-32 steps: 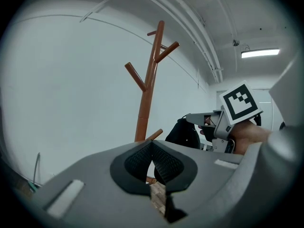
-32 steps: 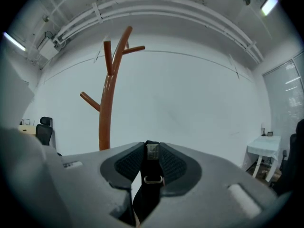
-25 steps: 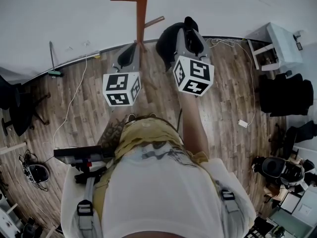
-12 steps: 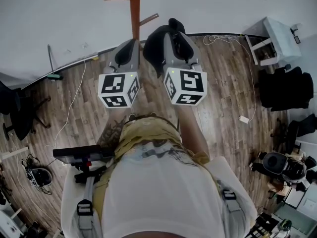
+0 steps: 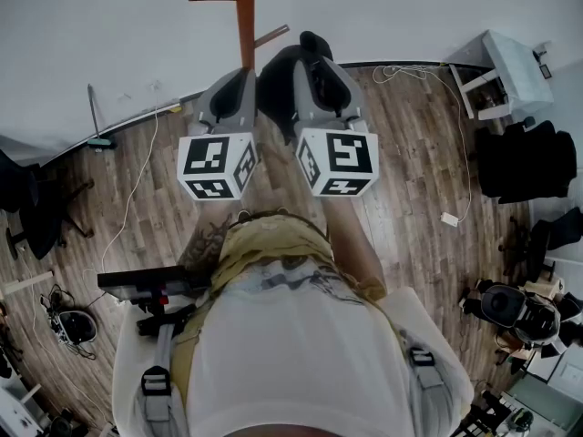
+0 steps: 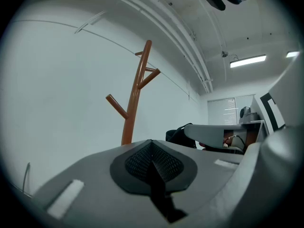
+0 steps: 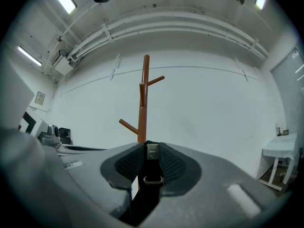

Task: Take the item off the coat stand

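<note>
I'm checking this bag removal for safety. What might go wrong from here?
The right gripper is shut on just the black strap of the black bag, so the strap may slip through the pads and the bag drop. The left gripper is shut on nothing, so nothing backs up that hold. The bag hangs close to the coat stand in the head view; swinging, it might catch a peg.

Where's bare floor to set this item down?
Best: bare wood floor right of the right gripper, which is clamped on the black item's strap, short of the white table and black furniture. Left of the left gripper, a white cable crosses the boards. Crowded: right edge, lower-left corner.
</note>
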A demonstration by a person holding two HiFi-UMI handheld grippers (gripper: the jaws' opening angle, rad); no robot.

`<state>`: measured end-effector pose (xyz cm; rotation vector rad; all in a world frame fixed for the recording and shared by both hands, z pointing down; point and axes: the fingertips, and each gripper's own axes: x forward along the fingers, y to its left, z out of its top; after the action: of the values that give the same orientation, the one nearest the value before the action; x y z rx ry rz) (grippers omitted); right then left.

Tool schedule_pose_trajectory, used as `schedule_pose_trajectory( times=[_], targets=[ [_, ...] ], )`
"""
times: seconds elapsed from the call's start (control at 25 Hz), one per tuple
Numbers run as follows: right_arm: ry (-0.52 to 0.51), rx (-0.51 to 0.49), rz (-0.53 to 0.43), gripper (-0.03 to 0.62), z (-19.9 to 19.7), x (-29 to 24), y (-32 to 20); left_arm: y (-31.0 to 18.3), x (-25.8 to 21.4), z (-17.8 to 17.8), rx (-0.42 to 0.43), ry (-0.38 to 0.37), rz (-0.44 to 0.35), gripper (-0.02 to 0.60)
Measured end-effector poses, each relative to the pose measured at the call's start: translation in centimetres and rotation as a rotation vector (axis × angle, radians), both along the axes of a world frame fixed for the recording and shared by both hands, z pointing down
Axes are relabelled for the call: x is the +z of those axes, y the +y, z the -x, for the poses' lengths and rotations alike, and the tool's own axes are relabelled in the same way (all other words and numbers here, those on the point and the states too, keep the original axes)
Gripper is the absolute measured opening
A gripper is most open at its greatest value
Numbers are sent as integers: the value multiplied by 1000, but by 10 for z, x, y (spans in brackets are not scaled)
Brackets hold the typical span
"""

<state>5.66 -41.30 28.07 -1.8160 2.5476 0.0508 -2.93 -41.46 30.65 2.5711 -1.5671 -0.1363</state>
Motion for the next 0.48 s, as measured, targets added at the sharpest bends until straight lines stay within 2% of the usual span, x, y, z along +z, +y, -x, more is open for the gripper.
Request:
schedule_pose_trajectory(
  times=[0.48],
  targets=[
    [0, -14, -5, 87, 9, 5, 5, 2, 6, 2, 0, 2, 2, 2]
  ],
)
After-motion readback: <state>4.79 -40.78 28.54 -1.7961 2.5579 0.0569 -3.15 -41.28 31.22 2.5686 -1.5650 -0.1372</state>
